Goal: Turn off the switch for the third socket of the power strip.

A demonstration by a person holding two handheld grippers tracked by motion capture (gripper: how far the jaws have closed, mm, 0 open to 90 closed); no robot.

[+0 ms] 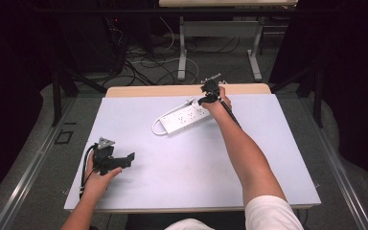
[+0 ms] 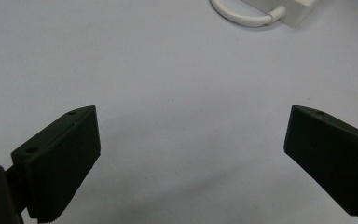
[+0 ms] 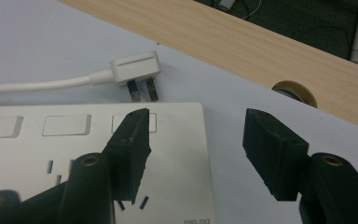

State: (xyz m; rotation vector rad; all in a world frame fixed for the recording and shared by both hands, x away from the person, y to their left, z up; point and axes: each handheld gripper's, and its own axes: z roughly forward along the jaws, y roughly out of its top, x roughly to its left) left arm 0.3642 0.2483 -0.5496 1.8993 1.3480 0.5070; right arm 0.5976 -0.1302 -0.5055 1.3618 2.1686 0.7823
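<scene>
A white power strip [image 1: 184, 117] lies on the white table top [image 1: 172, 182], angled toward the far right, its cable looping at the near-left end. My right gripper [image 1: 206, 96] hovers over the strip's far end. In the right gripper view its jaws [image 3: 196, 140] stand open: one above the strip [image 3: 74, 154], the other above bare table, with nothing pressed between the pads. The strip's white plug [image 3: 135, 70] lies loose just beyond, pins toward the strip. My left gripper [image 1: 124, 160] rests open at the near left, with bare table between its jaws [image 2: 191, 140].
The table's wooden far edge [image 3: 242, 42] has a round cable hole [image 3: 298, 93] near my right gripper. The strip's cable loop [image 2: 242, 16] lies ahead of my left gripper. Beyond the table are desk legs and tangled cables on the floor [image 1: 148, 62].
</scene>
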